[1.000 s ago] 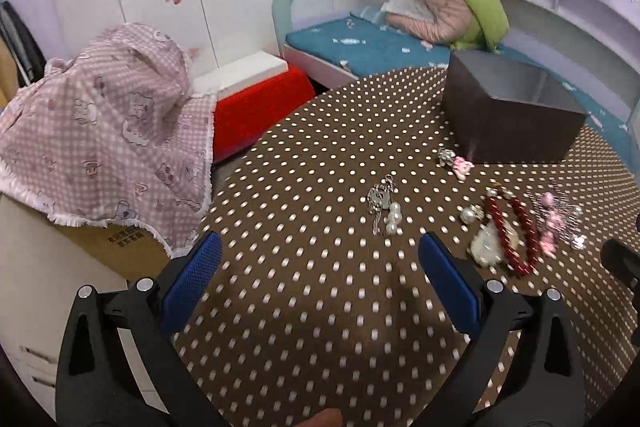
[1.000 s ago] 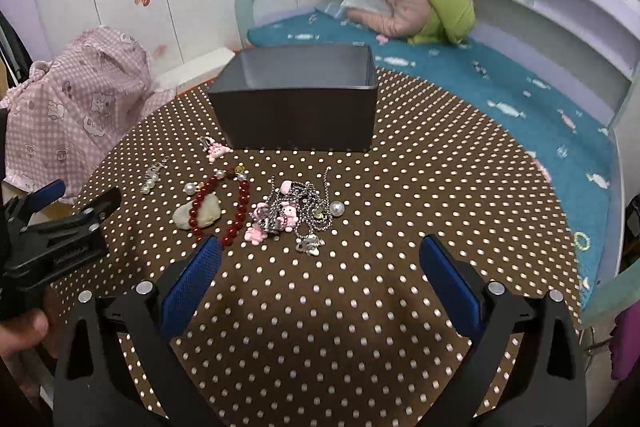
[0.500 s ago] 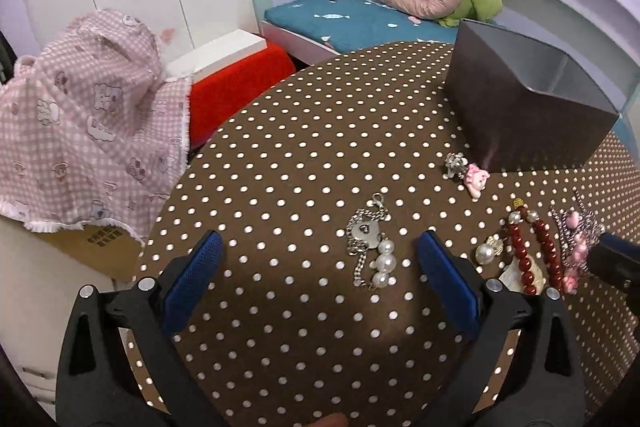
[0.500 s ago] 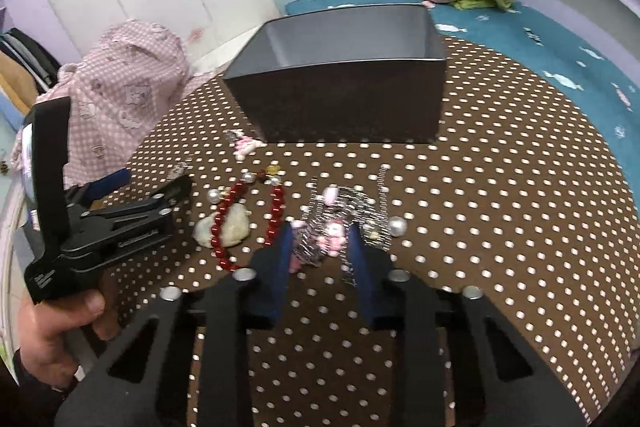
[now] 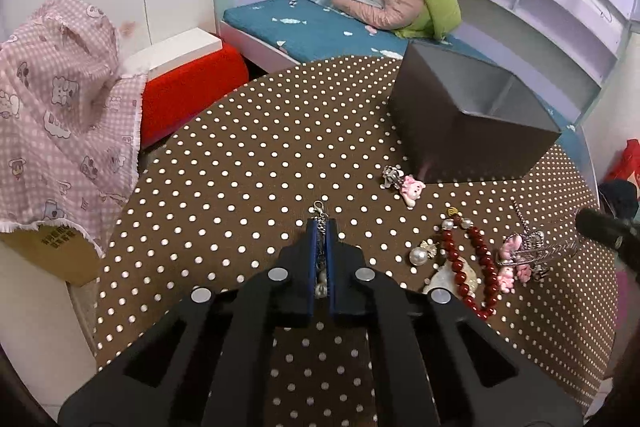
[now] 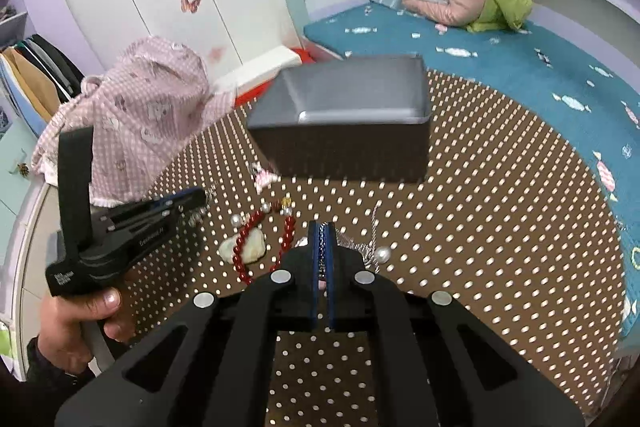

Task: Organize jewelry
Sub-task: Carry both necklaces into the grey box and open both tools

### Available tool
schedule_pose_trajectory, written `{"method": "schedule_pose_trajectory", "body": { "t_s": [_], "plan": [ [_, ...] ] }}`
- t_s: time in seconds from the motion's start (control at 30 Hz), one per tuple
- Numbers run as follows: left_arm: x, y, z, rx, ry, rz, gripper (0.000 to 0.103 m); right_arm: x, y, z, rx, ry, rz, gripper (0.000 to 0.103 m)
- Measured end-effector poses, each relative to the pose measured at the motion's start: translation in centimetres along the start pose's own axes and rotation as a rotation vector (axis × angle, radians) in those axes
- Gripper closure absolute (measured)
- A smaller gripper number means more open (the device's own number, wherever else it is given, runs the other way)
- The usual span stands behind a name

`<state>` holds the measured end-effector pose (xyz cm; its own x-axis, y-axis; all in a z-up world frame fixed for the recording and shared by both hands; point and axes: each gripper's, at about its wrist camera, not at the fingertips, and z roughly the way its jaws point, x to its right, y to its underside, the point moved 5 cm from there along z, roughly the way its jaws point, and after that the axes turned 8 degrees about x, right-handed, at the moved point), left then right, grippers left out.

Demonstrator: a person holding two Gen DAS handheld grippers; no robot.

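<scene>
In front of the dark grey organizer box [image 5: 472,131], on the brown polka-dot desk [image 5: 248,163], both tools are clamped on jewelry. The left gripper [image 5: 321,227] is closed on a silver chain with pearls [image 5: 320,217]; its lobster clasp pokes out past the fingertips and the pearls sit between the blue pads. The right gripper [image 6: 321,231] is closed on the tangled silver chain with pink charms [image 6: 362,247], which trails out toward a loose pearl on the side away from the left gripper.

Still lying in front of the box are a red bead bracelet [image 5: 476,259] looped over a pale stone pendant [image 5: 450,277], a pearl earring [image 5: 419,255], and a pink bear charm [image 5: 412,187] just beside the box's near corner.

To do this step well, lift each chain straight up until its whole length hangs free before carrying it toward the box, as the tangled piece looks likely to snag the bracelet beside it. Its walls stand tall, so the load should clear the rim before release; a divider shows inside, so choose one compartment per piece.

The desk beyond the left gripper, away from the box, is bare, giving room to swing. The desk's curved edge lies close behind both tools, so a dropped piece could roll off.
</scene>
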<state>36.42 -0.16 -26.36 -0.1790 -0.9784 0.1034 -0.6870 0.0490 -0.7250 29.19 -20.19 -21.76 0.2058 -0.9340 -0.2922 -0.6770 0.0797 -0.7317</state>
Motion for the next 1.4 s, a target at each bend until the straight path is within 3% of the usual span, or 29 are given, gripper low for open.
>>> {"method": "schedule_pose_trajectory", "body": {
  "t_s": [0.37, 1.07, 1.4],
  "plan": [
    [-0.2, -1.5, -5.1, 0.090, 0.008, -0.015, 0.099, 0.2, -3.8, -4.1, 0.088, -0.104, 0.021, 0.102],
    [2.8, -6.7, -12.4, 0.249, 0.081, 0.046, 0.099, -1.2, -9.1, -10.2, 0.244, -0.176, -0.029, 0.102],
    [6.1, -13.3, -14.5, 0.330, 0.186, 0.098, 0.099, -2.5, -15.6, -11.3, 0.329, -0.155, -0.120, 0.102]
  ]
}}
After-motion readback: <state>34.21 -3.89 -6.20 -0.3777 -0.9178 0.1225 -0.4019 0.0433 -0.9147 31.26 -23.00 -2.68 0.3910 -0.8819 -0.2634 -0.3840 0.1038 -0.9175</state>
